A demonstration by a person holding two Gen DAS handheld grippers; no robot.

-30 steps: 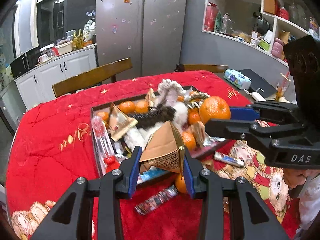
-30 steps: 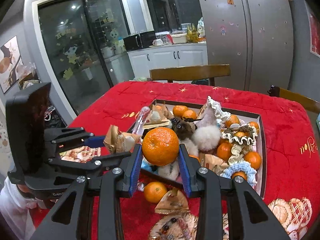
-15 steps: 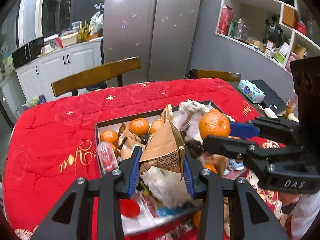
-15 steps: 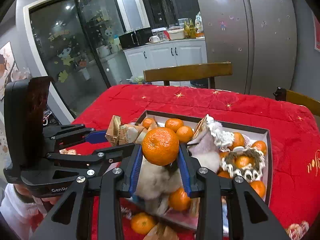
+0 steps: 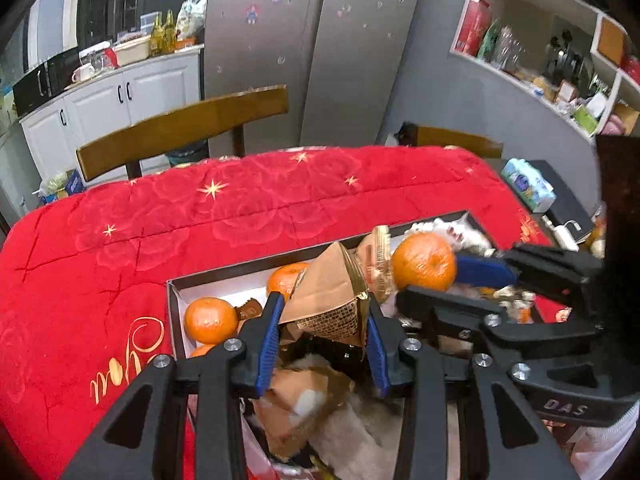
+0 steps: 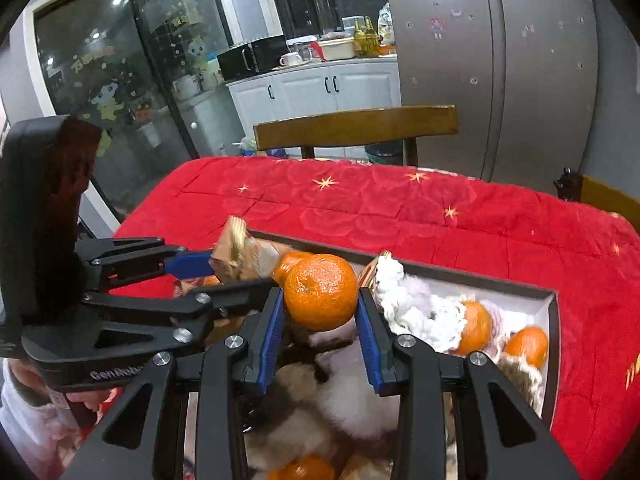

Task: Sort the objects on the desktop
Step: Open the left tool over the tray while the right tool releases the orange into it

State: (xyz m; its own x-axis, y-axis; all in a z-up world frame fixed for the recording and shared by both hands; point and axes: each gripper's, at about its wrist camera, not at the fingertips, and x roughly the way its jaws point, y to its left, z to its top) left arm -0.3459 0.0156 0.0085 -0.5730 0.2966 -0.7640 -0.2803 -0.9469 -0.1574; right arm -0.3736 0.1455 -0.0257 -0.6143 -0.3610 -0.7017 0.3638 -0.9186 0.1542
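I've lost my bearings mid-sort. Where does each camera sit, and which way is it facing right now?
Left wrist: on the left claw, looking along its fingers over the tray toward the fridge; own fingers grip a brown triangular packet; the right claw enters from the right.
Right wrist: on the right claw, facing the same way; own fingers hold an orange; the left claw enters from the left.
Shared: both claws, orange, packet, tray, red tablecloth, wooden chair, fridge.
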